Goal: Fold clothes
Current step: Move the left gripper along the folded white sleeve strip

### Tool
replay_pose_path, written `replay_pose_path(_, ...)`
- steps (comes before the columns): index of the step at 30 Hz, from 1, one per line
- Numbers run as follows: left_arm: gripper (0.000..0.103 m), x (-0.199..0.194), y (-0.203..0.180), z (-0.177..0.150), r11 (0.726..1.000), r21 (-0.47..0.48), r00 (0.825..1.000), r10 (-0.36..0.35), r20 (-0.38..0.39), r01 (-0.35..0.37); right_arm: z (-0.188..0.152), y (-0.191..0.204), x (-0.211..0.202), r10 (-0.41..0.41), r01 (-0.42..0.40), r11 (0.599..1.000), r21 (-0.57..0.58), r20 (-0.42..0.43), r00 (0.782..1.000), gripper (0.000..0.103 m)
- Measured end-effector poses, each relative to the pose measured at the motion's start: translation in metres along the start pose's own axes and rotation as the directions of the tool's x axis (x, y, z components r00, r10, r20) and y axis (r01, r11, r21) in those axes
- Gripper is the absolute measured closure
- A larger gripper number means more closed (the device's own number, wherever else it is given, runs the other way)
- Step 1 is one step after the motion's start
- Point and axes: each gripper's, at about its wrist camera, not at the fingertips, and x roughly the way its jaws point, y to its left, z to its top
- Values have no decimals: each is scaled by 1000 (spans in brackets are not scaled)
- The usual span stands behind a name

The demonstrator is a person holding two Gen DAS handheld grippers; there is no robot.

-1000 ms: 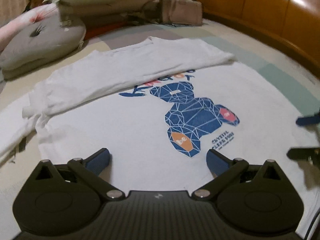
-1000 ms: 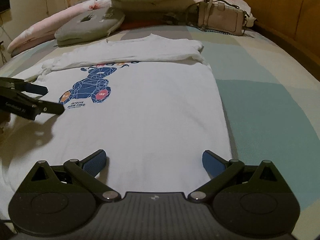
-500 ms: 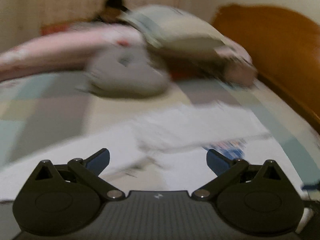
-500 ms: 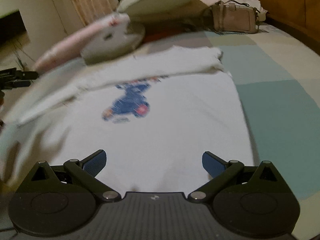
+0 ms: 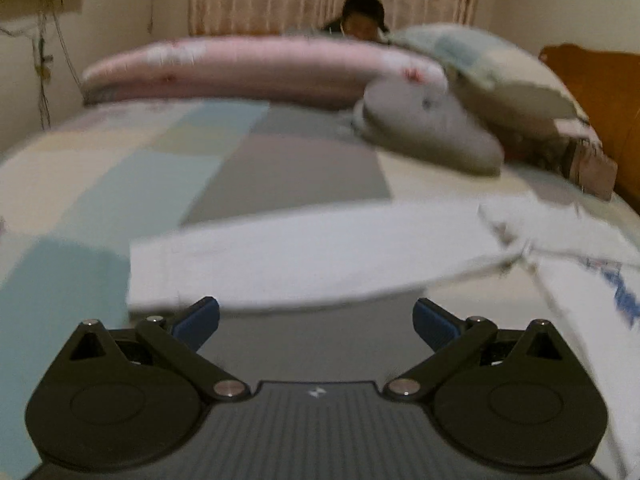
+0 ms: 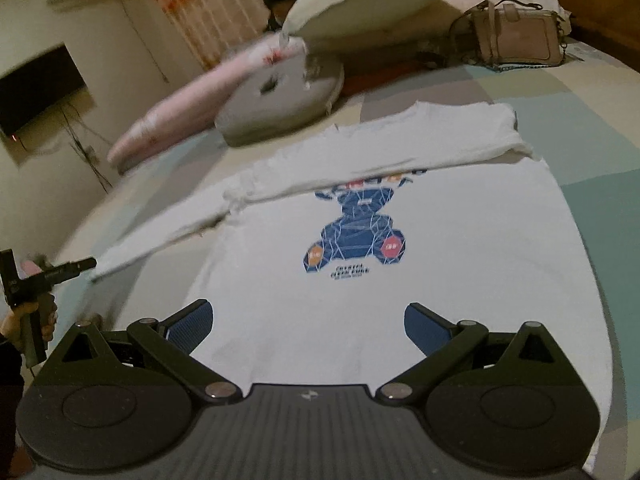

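Lying flat on the bed (image 6: 592,128), a soft, light shirt (image 6: 460,272); left gripper (image 5: 316,318) wide open, empty, facing its outstretched sleeve (image 5: 304,252), the likely hold; right gripper (image 6: 306,320) wide open, empty, over the shirt's hem.

Left gripper (image 5: 316,314) swung off shirt body to outstretched sleeve (image 5: 312,256); right gripper (image 6: 308,318) now facing bear print (image 6: 356,232).

Patchwork bedspread (image 6: 592,128), teal, grey and cream blocks. Grey cushion (image 6: 280,108) at 11 o'clock, pink bolster (image 6: 180,120) at its 9. Pale pillow (image 6: 360,4) at 12. Beige handbag (image 6: 516,36) at 1. Dark screen (image 6: 36,92) on wall, 10 o'clock.
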Motion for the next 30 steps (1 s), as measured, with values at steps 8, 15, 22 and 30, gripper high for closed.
replay_pose_path(8,1,28,30,-10,989,-97,994,-108,9,109,3,16,20,-51,50,998,-35,-34,998,0)
replay_pose_path(15,1,43,41,4,989,-94,993,-117,-12,115,12,23,24,-48,46,997,-58,-28,998,0)
replay_pose_path(22,1,55,52,12,991,-107,997,-82,-2,81,9,22,31,-77,74,995,-63,-53,996,0)
replay_pose_path(30,1,71,57,31,972,-215,995,-98,-14,93,8,9,37,-76,76,997,-6,-47,996,0)
